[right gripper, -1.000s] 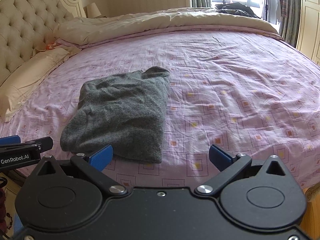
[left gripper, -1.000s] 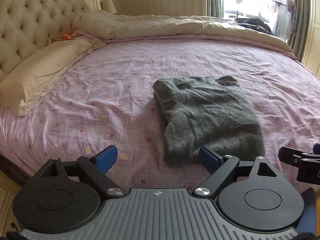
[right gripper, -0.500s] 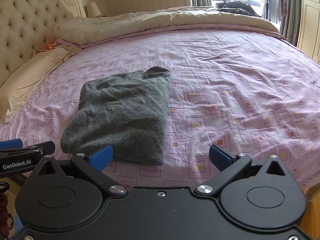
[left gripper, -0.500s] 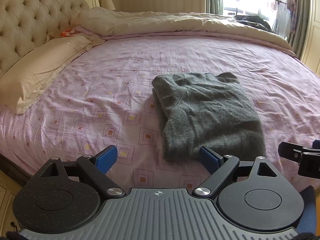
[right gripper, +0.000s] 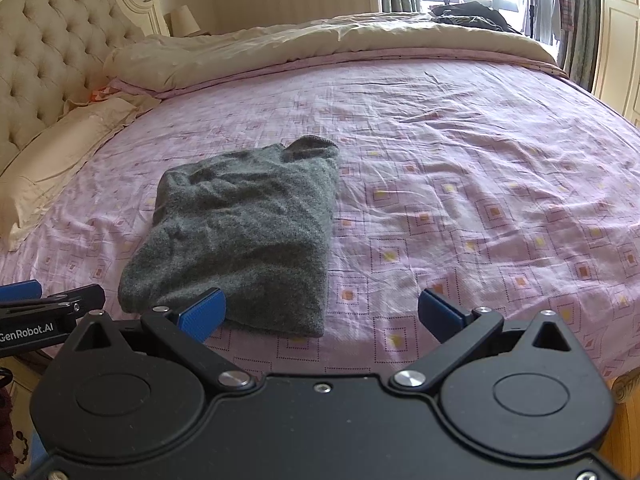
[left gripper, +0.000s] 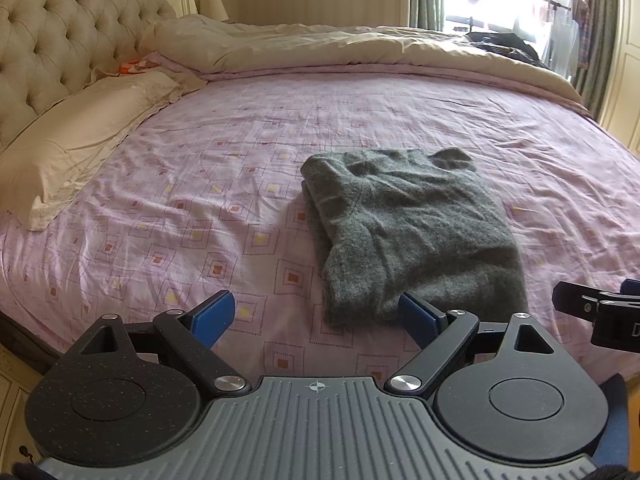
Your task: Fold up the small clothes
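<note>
A grey knitted sweater (left gripper: 416, 228) lies folded into a rough rectangle on the pink patterned bed sheet (left gripper: 224, 208); it also shows in the right wrist view (right gripper: 244, 236). My left gripper (left gripper: 316, 316) is open and empty, just in front of the sweater's near left edge. My right gripper (right gripper: 320, 312) is open and empty, at the sweater's near right corner. Neither gripper touches the sweater. The right gripper's side shows at the right edge of the left wrist view (left gripper: 600, 312), the left gripper's at the left edge of the right wrist view (right gripper: 44, 316).
A cream pillow (left gripper: 84, 128) lies at the left by the tufted headboard (left gripper: 60, 36). A beige duvet (left gripper: 360, 48) is bunched along the far side. Dark clothes (right gripper: 468, 12) lie at the far right by the window.
Both grippers have pulled back slightly from the sweater and stayed open. The sweater has not moved.
</note>
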